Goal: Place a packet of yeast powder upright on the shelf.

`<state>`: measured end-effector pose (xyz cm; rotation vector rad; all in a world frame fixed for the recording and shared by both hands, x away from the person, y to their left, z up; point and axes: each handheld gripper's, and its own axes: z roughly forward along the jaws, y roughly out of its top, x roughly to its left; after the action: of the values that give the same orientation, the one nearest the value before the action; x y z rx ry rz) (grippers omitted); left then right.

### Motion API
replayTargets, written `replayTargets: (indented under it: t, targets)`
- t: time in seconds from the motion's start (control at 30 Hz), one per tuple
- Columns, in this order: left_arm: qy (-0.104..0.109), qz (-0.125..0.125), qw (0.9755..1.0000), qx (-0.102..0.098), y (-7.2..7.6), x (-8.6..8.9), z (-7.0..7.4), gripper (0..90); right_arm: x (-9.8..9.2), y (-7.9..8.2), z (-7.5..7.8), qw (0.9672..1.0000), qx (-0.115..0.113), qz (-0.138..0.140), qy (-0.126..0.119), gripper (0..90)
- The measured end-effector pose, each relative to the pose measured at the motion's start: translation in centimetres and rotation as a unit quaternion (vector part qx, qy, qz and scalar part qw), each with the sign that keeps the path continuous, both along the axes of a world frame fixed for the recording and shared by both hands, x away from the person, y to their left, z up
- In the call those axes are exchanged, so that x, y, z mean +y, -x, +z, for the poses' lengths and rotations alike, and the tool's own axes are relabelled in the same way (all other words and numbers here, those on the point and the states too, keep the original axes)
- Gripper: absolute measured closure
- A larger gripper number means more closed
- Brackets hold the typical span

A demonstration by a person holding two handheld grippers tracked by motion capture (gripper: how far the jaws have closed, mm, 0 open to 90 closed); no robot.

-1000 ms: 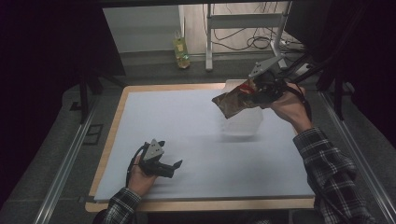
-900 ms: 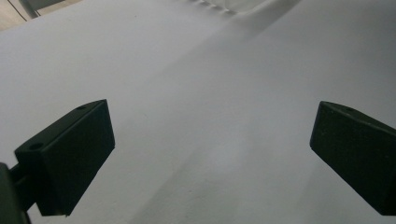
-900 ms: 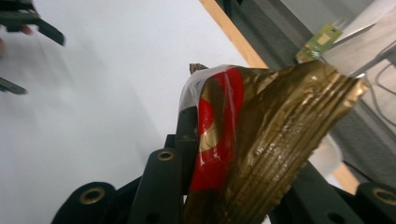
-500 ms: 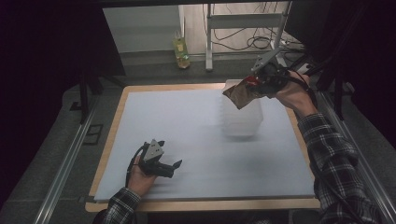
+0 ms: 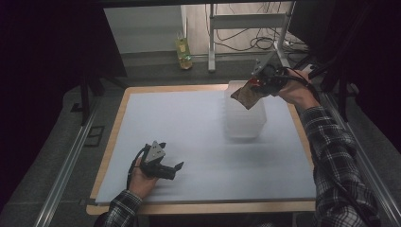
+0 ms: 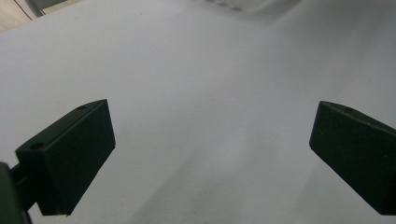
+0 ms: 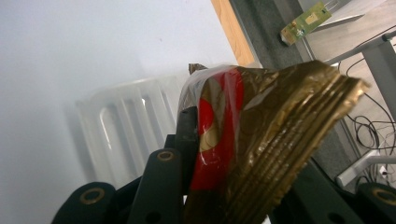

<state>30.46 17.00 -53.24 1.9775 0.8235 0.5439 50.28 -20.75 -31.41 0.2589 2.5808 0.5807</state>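
A gold and red foil packet (image 5: 246, 96) (image 7: 261, 135) hangs in the air, with my right gripper (image 5: 261, 84) shut on it at the back right of the table. Directly beneath the packet stands a translucent white plastic bin (image 5: 243, 118) (image 7: 126, 130) with ribbed walls. My left gripper (image 5: 172, 168) rests low on the white table cover near the front left. Its jaws stand wide apart with nothing between them, and one finger (image 6: 70, 154) shows at the left of the left gripper view.
The white cover (image 5: 189, 123) lies on a wooden table with its rim (image 5: 118, 118) exposed at the left. A small green and yellow bottle (image 5: 183, 49) stands on the floor beyond the table, near metal stand legs and cables.
My right gripper has carried the packet back and to the right, from in front of the bin to above its far edge. The left gripper has stayed put.
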Motion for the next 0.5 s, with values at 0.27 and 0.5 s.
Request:
replayTargets:
  t: [0.27, 0.5]
  targets:
    - [-0.001, 0.003, 1.0000, 0.003, -0.1, 0.2, -0.1, 0.6, -0.1, -1.0, -1.2, 0.9988, 0.013, 0.045, 0.012, 73.1]
    - [0.000, 0.003, 1.0000, 0.004, -0.1, 0.2, -0.1, 0.7, -0.3, -1.4, -1.2, 0.9968, 0.021, 0.074, 0.023, 73.3]
